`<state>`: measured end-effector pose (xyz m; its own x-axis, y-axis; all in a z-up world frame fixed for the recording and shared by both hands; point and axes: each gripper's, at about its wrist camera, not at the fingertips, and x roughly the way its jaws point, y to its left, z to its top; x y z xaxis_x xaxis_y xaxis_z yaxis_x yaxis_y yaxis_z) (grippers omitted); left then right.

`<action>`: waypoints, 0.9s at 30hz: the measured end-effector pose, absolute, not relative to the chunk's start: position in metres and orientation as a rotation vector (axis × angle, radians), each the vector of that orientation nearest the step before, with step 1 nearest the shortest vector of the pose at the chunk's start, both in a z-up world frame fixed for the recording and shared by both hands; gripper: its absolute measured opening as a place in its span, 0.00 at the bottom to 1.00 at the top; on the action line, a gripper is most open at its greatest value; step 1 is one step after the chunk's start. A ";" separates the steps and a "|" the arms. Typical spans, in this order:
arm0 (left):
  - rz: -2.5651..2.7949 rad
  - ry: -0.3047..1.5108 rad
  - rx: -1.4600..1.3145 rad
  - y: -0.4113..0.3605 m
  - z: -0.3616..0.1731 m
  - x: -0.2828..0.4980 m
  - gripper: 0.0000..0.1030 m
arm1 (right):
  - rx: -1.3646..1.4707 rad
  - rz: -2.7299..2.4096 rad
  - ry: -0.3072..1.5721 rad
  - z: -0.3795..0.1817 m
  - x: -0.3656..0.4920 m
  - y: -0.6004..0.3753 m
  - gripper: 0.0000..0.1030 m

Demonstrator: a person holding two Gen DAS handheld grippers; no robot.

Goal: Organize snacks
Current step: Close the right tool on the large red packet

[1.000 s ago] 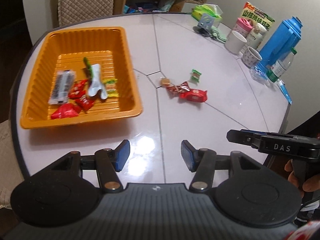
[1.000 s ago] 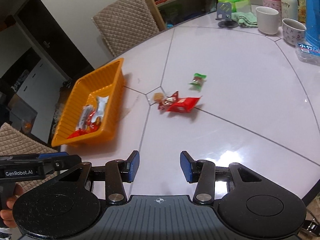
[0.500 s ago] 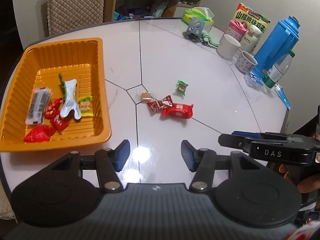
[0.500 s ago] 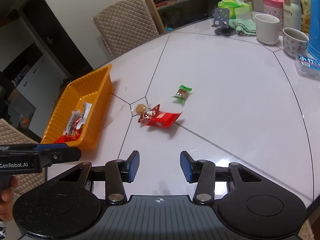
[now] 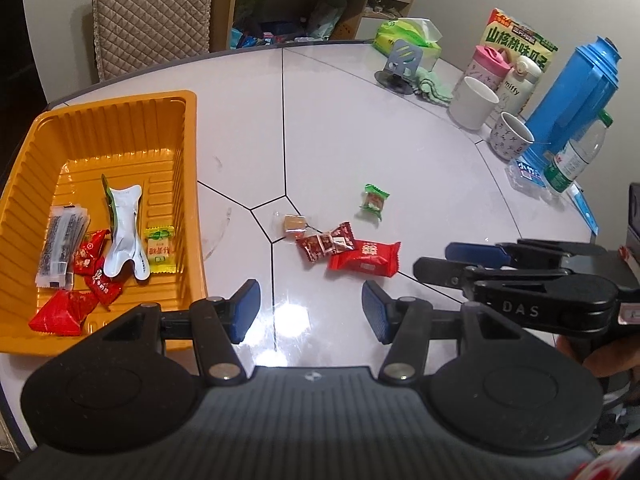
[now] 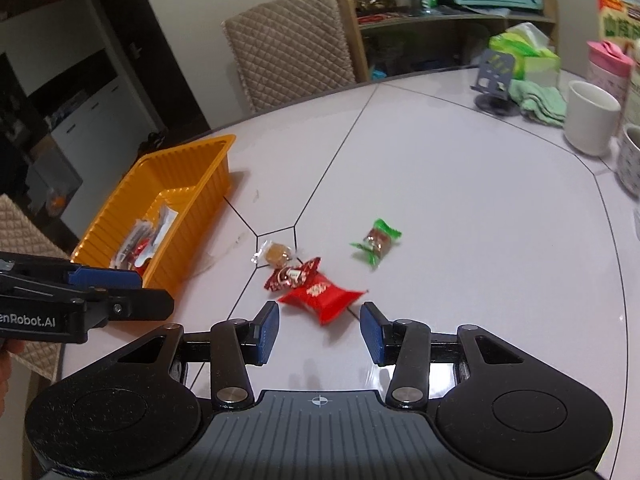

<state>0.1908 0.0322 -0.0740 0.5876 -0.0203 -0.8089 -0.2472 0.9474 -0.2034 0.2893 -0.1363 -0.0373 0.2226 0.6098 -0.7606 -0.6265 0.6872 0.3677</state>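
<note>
An orange tray (image 5: pixel 188 152) (image 6: pixel 192 196) on the table's left holds several wrapped snacks. Loose on the white table lie a red packet (image 5: pixel 366 259) (image 6: pixel 322 296), small dark red candies (image 5: pixel 326 243) (image 6: pixel 292 275), a tan candy in clear wrap (image 5: pixel 294 224) (image 6: pixel 276 253) and a green candy (image 5: pixel 374 201) (image 6: pixel 377 242). My right gripper (image 6: pixel 319 330) is open, just short of the red packet. My left gripper (image 5: pixel 311 312) is open and empty, above the table near the tray's right front corner.
Along the table's far right stand a white mug (image 5: pixel 474 102), a patterned cup (image 5: pixel 511 136), a blue thermos (image 5: pixel 576 96), a water bottle (image 5: pixel 576 156), a snack box (image 5: pixel 516 40), a tissue pack (image 5: pixel 408 36) and a phone stand (image 5: pixel 402 66). A quilted chair (image 6: pixel 288 48) stands behind.
Both grippers have moved forward toward the loose snacks. The red packet now lies just ahead of my right gripper's fingers. Both stay open.
</note>
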 end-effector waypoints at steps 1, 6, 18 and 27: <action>0.136 0.941 -0.309 0.033 -0.075 0.193 0.51 | -0.030 0.861 1.040 -0.040 0.291 -0.132 0.44; 0.148 0.955 -0.314 0.040 -0.082 0.203 0.51 | -0.083 0.904 1.024 -0.054 0.303 -0.116 0.44; 0.170 0.975 -0.332 0.054 -0.091 0.217 0.51 | -0.242 1.009 1.028 -0.088 0.314 -0.081 0.44; 0.179 0.981 -0.342 0.059 -0.094 0.217 0.51 | -0.307 1.028 1.038 -0.097 0.310 -0.075 0.44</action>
